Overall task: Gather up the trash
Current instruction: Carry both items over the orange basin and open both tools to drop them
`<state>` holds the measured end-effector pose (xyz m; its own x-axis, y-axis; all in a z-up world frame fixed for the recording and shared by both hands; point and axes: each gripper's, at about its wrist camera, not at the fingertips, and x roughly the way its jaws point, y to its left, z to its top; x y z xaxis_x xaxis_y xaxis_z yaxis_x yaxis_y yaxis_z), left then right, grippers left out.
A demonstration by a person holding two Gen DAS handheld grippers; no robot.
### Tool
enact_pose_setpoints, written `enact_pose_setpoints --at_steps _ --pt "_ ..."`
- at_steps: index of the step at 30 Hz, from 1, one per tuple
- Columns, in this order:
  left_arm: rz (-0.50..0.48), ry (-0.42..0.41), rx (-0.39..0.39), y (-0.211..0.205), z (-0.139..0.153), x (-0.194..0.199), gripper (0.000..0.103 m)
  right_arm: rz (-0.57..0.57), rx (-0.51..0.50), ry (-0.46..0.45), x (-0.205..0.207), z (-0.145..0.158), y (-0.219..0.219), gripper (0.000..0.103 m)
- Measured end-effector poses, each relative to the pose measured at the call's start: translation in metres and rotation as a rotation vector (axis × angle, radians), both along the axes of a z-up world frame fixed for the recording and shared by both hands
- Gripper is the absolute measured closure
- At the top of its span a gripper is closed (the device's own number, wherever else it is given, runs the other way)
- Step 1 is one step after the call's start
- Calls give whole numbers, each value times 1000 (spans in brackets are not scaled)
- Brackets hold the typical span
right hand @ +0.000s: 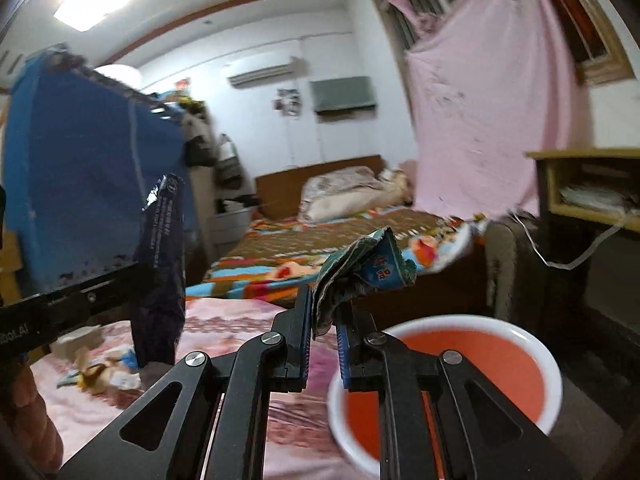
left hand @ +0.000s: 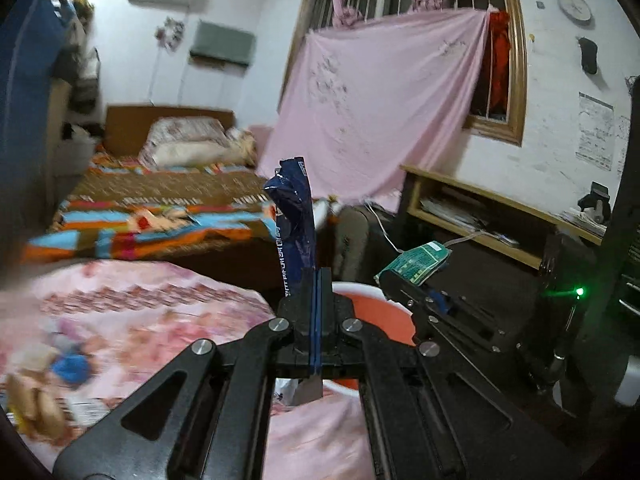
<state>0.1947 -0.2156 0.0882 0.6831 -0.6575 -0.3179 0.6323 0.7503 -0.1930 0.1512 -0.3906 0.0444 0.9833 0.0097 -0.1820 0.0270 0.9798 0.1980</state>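
Note:
My left gripper (left hand: pixel 317 280) is shut on a dark blue foil wrapper (left hand: pixel 295 216) that stands upright above the jaws; it also shows in the right wrist view (right hand: pixel 162 264). My right gripper (right hand: pixel 325 312) is shut on a crumpled green and blue wrapper (right hand: pixel 366 270), seen from the left wrist view as a green packet (left hand: pixel 416 260). An orange basin with a white rim (right hand: pixel 532 344) sits just below and right of the right gripper, and shows behind the left gripper (left hand: pixel 372 312).
A pink floral bedspread (left hand: pixel 140 320) lies below, with several scraps of trash (right hand: pixel 108 372) on it. A second bed (left hand: pixel 168 200), a pink hanging sheet (left hand: pixel 380 100) and a wooden desk (left hand: pixel 480 208) stand behind.

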Motion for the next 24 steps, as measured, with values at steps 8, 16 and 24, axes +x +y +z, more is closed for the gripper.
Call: enact_pose_setpoints --at_steps 8,16,24 --pt "-61 216 9 -53 -15 36 103 -77 101 174 17 -21 -40 92" --pt "-90 342 21 -79 -34 53 103 -121 149 252 19 -37 -61 73" --pt "-101 370 58 -91 -46 57 103 -159 201 255 15 -42 -81 58"
